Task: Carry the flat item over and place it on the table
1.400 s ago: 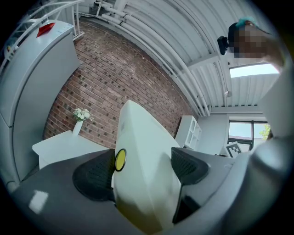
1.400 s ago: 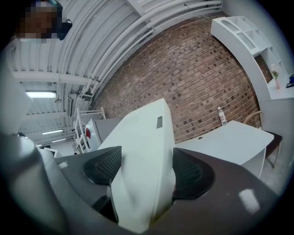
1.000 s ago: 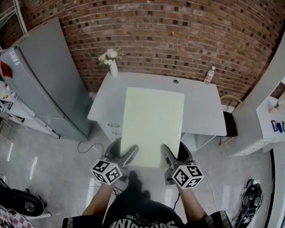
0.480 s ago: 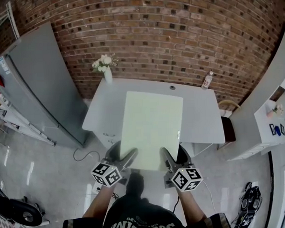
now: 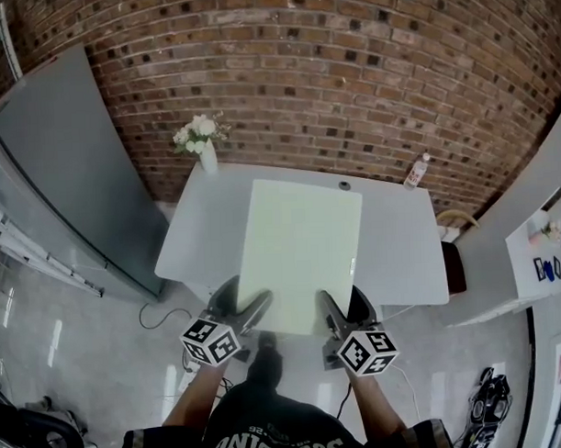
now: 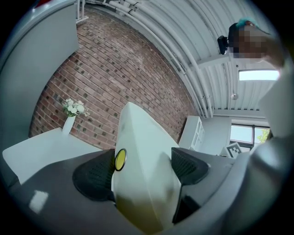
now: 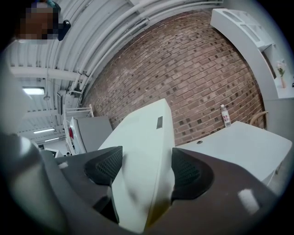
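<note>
A pale yellow-green flat board is held out in front of me, over the near part of the white table. My left gripper is shut on its near left edge and my right gripper is shut on its near right edge. In the left gripper view the flat board fills the gap between the black pads. The right gripper view shows the board clamped between both pads, with the table beyond it.
A white vase of flowers stands at the table's far left corner, a small bottle at the far right. A grey fridge stands to the left, a brick wall behind, a white shelf unit and a chair to the right.
I have moved closer to the table with the board. Table and board sit a little lower and nearer in the head view; both grippers keep their hold.
</note>
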### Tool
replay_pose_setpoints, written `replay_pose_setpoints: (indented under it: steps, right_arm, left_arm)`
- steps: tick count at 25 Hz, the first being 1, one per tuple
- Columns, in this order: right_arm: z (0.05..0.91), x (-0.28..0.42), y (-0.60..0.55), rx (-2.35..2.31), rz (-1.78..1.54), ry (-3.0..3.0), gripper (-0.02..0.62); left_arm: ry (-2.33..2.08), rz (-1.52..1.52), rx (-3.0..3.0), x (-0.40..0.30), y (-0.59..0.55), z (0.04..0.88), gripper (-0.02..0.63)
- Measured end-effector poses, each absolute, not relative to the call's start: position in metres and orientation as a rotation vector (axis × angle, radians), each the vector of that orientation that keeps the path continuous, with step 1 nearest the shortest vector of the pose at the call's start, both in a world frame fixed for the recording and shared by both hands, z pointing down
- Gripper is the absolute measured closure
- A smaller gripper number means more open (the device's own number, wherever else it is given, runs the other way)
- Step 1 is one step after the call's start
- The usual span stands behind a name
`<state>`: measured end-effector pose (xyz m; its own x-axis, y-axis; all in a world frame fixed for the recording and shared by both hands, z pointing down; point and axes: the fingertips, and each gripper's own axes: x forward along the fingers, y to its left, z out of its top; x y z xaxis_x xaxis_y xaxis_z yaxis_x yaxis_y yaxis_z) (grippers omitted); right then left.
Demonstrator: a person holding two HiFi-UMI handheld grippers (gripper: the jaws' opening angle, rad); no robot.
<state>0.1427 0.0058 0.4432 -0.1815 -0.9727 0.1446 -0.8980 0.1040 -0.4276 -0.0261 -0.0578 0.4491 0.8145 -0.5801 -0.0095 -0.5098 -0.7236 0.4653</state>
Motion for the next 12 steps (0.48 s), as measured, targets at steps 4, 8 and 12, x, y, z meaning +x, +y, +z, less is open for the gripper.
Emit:
replay_pose_setpoints:
  steps: [4, 8, 12]
  right_arm:
    - [0.441, 0.149, -0.041, -1.905, -0.651, 2.195, 0.268]
    - [0.437, 0.154, -0.086, -1.93, -0.647, 2.188, 0.27]
    - [0.431, 0.154, -0.126, -1.952, -0.646, 2.187, 0.272]
  left_arm:
    - [-0.796, -0.209, 2.542, -0.019, -0.106, 0.449, 0.221]
    - [-0.771, -0.208, 2.544, -0.013, -0.154, 0.445, 0.221]
    - [-0.745, -0.213, 2.54, -0.011, -0.197, 0.442, 0.222]
